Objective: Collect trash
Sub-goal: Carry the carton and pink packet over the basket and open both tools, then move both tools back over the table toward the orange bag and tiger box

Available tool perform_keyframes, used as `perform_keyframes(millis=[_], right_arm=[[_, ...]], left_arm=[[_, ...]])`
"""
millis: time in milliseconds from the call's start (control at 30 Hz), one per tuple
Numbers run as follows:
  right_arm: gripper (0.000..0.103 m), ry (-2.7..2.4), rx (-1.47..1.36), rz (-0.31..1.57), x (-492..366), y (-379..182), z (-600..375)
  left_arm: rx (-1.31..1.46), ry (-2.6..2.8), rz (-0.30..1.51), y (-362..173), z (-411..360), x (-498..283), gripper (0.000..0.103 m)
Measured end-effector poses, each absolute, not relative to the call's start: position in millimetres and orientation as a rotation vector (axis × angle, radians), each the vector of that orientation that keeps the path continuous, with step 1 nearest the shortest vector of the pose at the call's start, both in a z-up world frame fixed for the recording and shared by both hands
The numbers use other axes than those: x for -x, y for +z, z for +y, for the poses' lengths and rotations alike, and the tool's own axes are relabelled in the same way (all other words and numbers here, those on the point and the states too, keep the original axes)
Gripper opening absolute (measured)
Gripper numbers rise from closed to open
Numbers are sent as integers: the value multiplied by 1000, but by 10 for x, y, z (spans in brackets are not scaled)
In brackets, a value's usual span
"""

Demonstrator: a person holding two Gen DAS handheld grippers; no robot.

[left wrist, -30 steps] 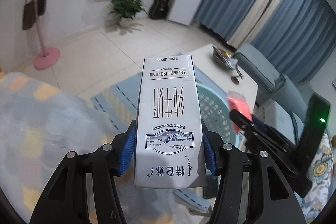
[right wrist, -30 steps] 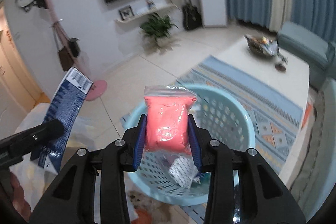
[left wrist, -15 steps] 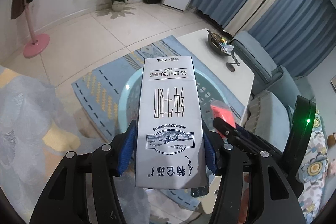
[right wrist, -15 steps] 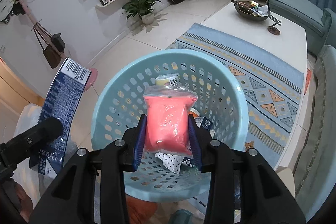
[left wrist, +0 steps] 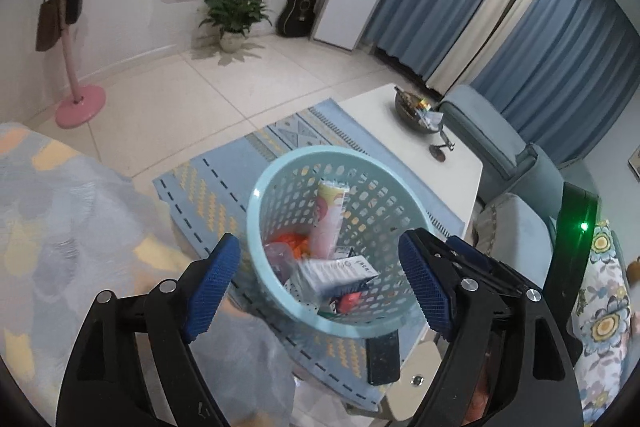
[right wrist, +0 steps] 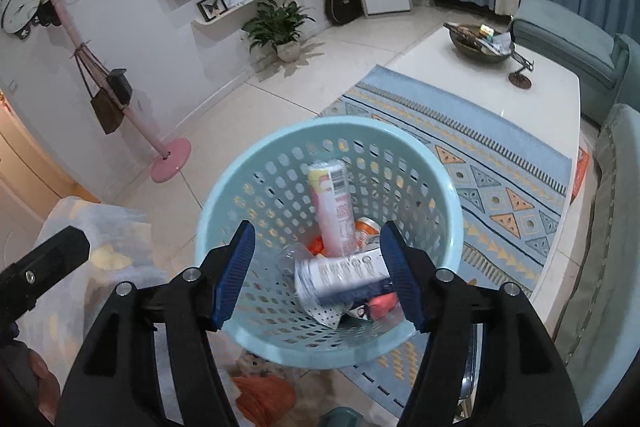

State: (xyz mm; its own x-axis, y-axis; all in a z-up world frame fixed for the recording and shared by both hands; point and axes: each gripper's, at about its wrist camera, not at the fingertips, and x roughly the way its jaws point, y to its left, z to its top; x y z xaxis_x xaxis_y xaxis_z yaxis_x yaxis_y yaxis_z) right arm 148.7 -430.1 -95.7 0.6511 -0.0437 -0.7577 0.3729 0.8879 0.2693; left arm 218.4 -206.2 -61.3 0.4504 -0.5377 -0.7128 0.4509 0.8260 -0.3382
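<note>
- Milk carton point(right wrist: 340, 277) is seen blurred inside the laundry basket point(right wrist: 224, 195), below both tools.
- Left tool point(left wrist: 320, 283) and right tool point(right wrist: 318, 277) are held apart, empty.
- Carton is judged light, crushable; flat sides would be gripped.

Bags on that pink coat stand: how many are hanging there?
2: a brown bag and a smaller black bag, hanging together on the pink coat stand. Others may be hidden behind.

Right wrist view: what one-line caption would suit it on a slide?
Open right gripper above a light blue basket holding a milk carton, pink tube and other trash.
</note>
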Motion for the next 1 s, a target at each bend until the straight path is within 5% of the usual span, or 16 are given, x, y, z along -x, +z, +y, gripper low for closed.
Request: perform_keyframes(millis=[467, 1000], right_arm=[[61, 38, -272, 693, -1209, -311, -3073], [78, 618, 65, 720, -344, -325, -904]], left_arm=[[220, -438, 766, -256, -760, -1366, 80], [285, 45, 727, -209, 1336, -210, 85]])
